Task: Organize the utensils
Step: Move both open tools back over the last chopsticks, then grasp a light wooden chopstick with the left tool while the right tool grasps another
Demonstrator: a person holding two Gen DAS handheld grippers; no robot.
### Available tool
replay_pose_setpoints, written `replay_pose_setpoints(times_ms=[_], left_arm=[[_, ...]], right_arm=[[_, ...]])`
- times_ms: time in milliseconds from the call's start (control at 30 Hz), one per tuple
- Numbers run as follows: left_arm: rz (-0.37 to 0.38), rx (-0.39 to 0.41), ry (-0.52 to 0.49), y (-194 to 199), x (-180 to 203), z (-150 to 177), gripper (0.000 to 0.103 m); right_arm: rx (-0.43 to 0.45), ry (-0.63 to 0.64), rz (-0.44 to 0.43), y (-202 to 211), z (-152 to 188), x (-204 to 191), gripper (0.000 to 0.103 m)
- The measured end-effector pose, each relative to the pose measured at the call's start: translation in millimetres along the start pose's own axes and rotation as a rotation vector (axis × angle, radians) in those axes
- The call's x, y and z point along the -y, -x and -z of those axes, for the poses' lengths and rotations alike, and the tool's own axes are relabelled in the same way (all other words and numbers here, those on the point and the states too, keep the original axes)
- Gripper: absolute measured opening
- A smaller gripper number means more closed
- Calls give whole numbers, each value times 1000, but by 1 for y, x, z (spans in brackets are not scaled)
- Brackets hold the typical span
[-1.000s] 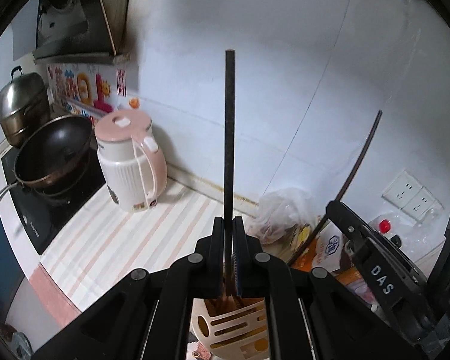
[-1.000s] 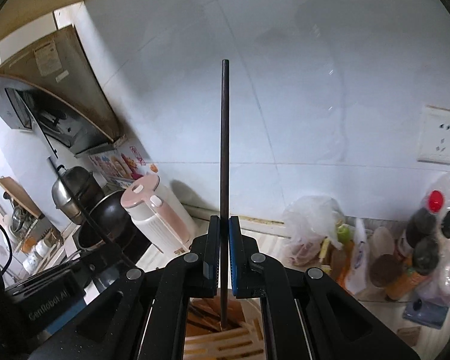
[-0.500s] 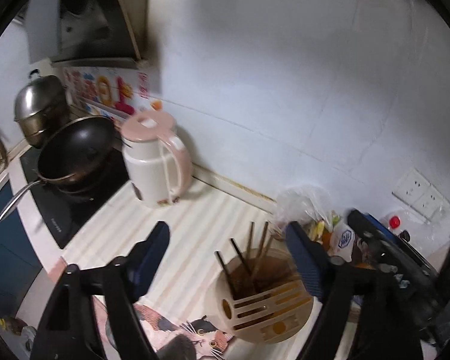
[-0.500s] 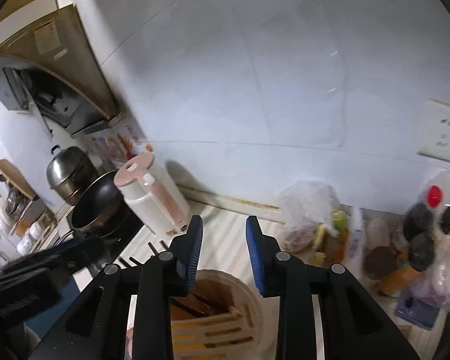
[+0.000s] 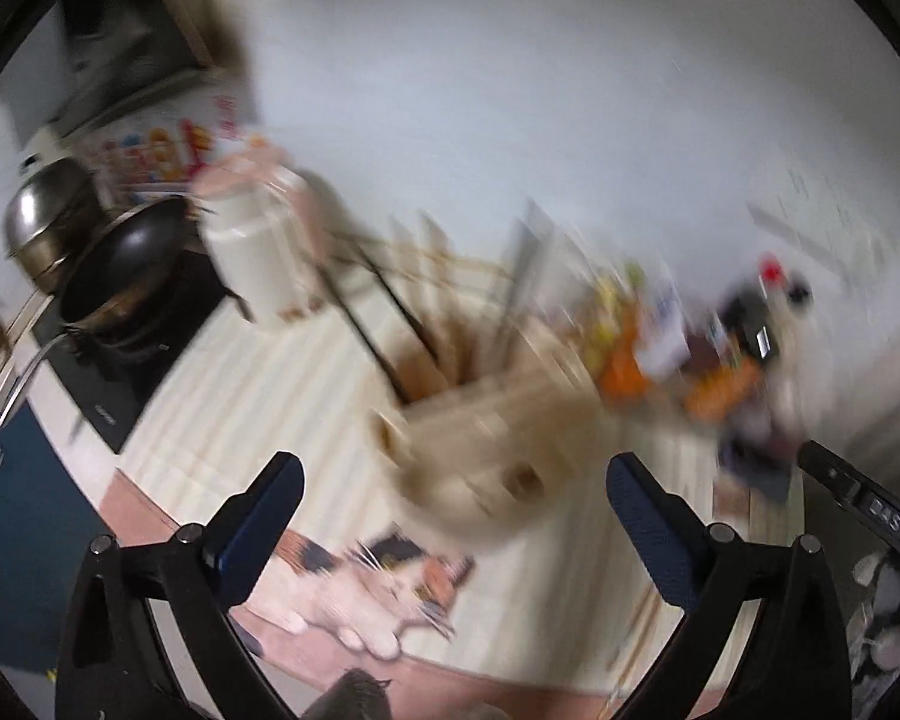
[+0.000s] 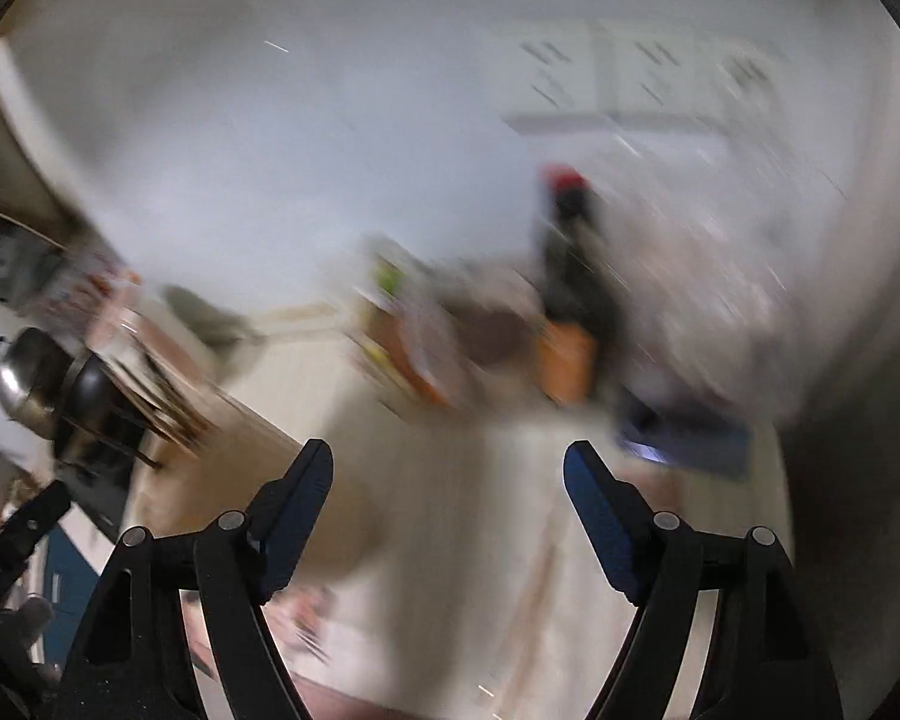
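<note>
Both views are smeared by motion. A beige utensil holder (image 5: 498,444) stands on the striped counter, with several dark chopsticks (image 5: 390,324) sticking up out of it. My left gripper (image 5: 453,483) hangs in front of the holder with its jaws opening wide and nothing between them. In the right wrist view the same holder (image 6: 252,468) lies at the left, chopsticks (image 6: 168,402) leaning from its top. My right gripper (image 6: 447,474) is to its right over bare counter, jaws opening, nothing between the pads.
A pink-lidded white kettle (image 5: 258,252), a black wok (image 5: 126,264) and a steel pot (image 5: 48,222) sit at the left on the stove. Bottles and bags (image 6: 570,312) crowd the back right by the wall. A cat-print mat (image 5: 378,588) lies near the front edge.
Each gripper was shut on an upright chopstick a second ago; both let go, the chopsticks now stand in the holder, and both grippers have opened wide and swung away.
</note>
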State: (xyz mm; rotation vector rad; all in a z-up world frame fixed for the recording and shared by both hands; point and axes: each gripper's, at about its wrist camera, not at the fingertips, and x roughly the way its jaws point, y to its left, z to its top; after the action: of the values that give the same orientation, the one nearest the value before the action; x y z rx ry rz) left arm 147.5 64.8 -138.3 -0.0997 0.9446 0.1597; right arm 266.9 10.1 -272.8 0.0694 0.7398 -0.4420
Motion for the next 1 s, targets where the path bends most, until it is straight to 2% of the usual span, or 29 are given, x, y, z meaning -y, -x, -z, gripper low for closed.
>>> replay_pose_setpoints(times_ms=[133, 233, 367, 467, 567, 667, 733, 767, 833, 1000], left_arm=[[14, -99, -116, -38, 44, 38, 103], [-25, -170, -207, -74, 69, 65, 103], [-109, -302, -321, -135, 89, 104, 103], [-111, -395, -329, -164, 88, 123, 103], [-123, -438, -343, -177, 87, 135, 103], [-131, -462, -358, -185, 87, 144, 103], [-125, -476, -357, -187, 88, 147, 103], [-118, -476, -355, -186, 90, 147, 103], [-98, -468, -362, -185, 96, 145, 103], [-9, -453, -413, -184, 137, 141, 102]], right_arm=[[-151, -77, 63, -38, 41, 53, 81], [-258, -119, 72, -72, 73, 81, 76], [-399, -141, 63, -120, 113, 93, 57], [-469, -145, 55, -148, 131, 89, 49], [-508, -131, 61, -167, 144, 83, 45], [-496, -60, 102, -165, 148, 71, 36], [-496, -17, 140, -167, 148, 66, 22], [-497, 2, 161, -168, 149, 68, 10], [-505, 2, 165, -168, 150, 76, 7], [-528, 2, 241, -161, 150, 116, 7]])
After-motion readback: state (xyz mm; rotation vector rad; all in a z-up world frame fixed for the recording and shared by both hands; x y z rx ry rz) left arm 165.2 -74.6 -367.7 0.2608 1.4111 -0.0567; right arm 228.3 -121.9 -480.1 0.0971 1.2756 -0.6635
